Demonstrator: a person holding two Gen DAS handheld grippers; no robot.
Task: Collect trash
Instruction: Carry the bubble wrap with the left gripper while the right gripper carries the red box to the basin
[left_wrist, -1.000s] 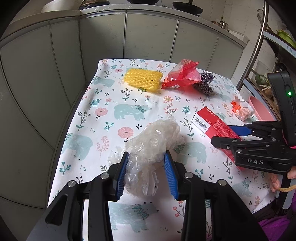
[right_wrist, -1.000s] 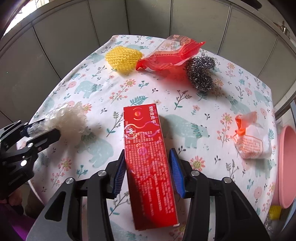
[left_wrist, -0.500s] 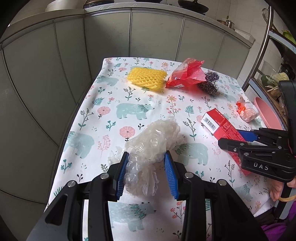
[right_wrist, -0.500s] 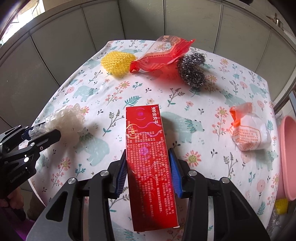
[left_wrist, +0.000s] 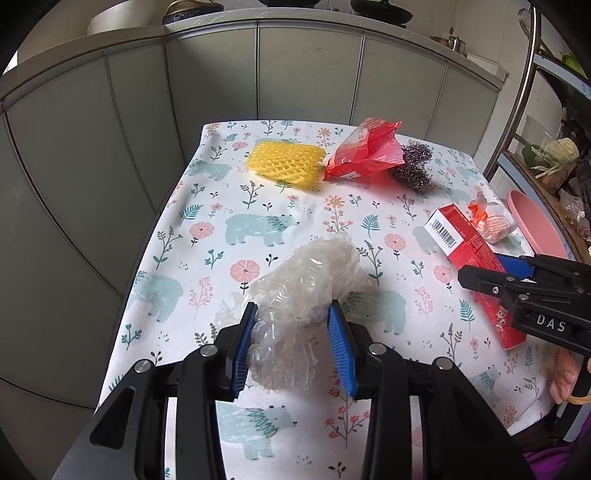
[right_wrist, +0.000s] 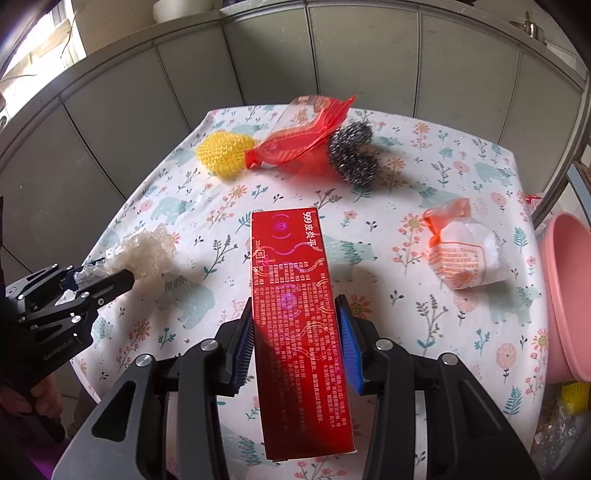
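Note:
My left gripper (left_wrist: 293, 332) is shut on a crumpled clear plastic glove (left_wrist: 310, 280) and holds it over the near left of the table; it also shows in the right wrist view (right_wrist: 147, 251). My right gripper (right_wrist: 295, 328) is shut on a long red box (right_wrist: 295, 295), held above the table; the box also shows in the left wrist view (left_wrist: 469, 254). Further back lie a yellow foam net (left_wrist: 284, 162), a red plastic bag (left_wrist: 365, 151), a steel wool scrubber (left_wrist: 413, 166) and an orange-and-white wrapper (right_wrist: 461, 251).
The table has a floral bear-print cloth (left_wrist: 258, 229) and stands against grey tiled walls. A pink basin (right_wrist: 565, 295) sits at the right edge beside a metal rack pole (left_wrist: 513, 92). Yellow packaging (right_wrist: 574, 400) lies below the basin.
Both grippers have risen and drawn back from the table with the glove and the red box held. The red box has lifted off the cloth.

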